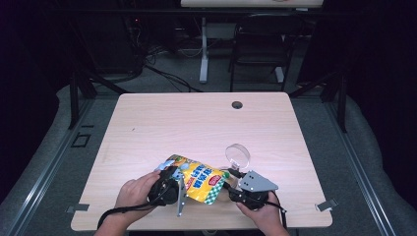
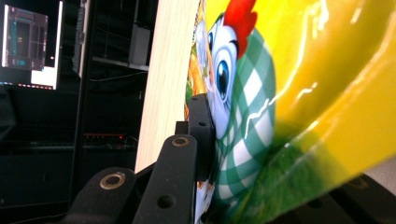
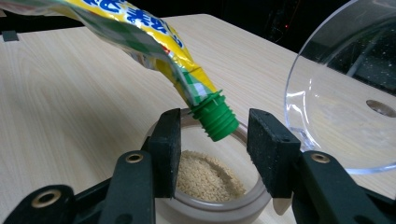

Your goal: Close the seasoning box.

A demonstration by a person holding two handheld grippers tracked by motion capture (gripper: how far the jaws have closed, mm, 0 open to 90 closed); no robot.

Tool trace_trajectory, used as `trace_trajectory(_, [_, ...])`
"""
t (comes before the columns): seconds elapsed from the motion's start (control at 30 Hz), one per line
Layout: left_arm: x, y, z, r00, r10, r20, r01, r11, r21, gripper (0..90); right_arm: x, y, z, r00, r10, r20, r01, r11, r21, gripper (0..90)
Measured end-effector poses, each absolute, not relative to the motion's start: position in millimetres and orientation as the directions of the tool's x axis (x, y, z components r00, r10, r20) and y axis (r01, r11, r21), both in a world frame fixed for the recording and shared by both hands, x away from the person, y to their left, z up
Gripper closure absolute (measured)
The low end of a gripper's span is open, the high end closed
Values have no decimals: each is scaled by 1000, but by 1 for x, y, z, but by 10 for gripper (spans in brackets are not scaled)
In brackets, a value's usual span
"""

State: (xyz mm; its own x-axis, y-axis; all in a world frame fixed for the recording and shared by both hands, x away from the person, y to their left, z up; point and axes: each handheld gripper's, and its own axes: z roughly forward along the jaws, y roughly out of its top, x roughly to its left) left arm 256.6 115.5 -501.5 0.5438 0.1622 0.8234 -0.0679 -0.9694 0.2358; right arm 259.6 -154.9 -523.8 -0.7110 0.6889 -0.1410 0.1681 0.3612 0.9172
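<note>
The yellow pouch (image 1: 199, 179) hangs tilted over the table's (image 1: 196, 123) near edge, its green spout (image 3: 215, 119) aimed at a small round jar (image 3: 219, 205) holding some pale granules (image 3: 205, 179). Pouring looks partly done; no stream shows, and the clear lid (image 1: 238, 155) lies at the jar's twelve o'clock. The left hand-held gripper (image 1: 172, 189) clamps the pouch. The right hand-held gripper (image 3: 215, 154) grasps the jar, jaws wide around its sides.
</note>
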Motion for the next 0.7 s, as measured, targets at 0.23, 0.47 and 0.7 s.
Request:
trace_trajectory(0.23, [258, 119, -506, 565, 188, 804, -62, -961, 269, 850, 260, -156, -524, -710, 691, -138, 173, 360, 917, 548])
trace_trajectory(0.47, [258, 122, -506, 599, 238, 765, -54, -941, 335, 850, 258, -154, -523, -709, 690, -141, 167, 359, 918, 549])
trace_trajectory(0.7, [261, 124, -508, 627, 271, 730, -45, -923, 381, 850, 260, -155, -525, -715, 684, -145, 169, 370, 914, 556])
